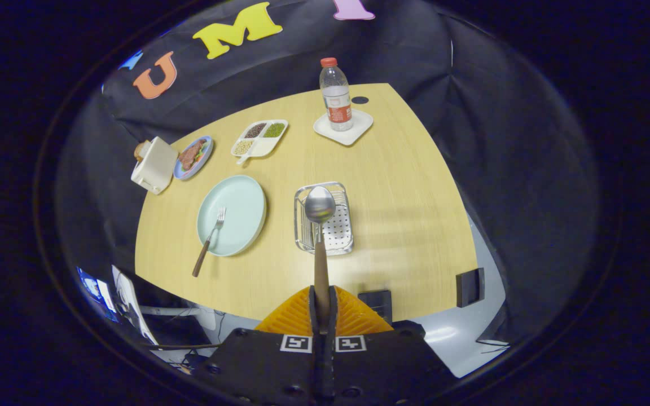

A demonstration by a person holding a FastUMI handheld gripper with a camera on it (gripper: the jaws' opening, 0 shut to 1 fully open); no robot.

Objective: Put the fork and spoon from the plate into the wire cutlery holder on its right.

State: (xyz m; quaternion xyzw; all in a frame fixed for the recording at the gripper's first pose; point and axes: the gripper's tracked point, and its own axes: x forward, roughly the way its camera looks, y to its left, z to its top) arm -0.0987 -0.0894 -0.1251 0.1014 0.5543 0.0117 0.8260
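My gripper (323, 299) is shut on the brown handle of the spoon (320, 206). The spoon sticks out straight ahead of the fingers, and its shiny bowl hangs high above the wire cutlery holder (336, 237) on the wooden table. Left of the holder lies the pale green plate (240, 203). The fork (210, 239) rests on it with its tines on the plate and its brown handle running off the plate's near rim onto the table.
Beyond the plate sit a white toaster (154, 164), a small blue plate of food (193, 157) and a divided dish of beans (259, 138). A water bottle (336, 96) stands on a white square coaster (343, 127) beyond the holder. The table's near edge lies just ahead of the fingers.
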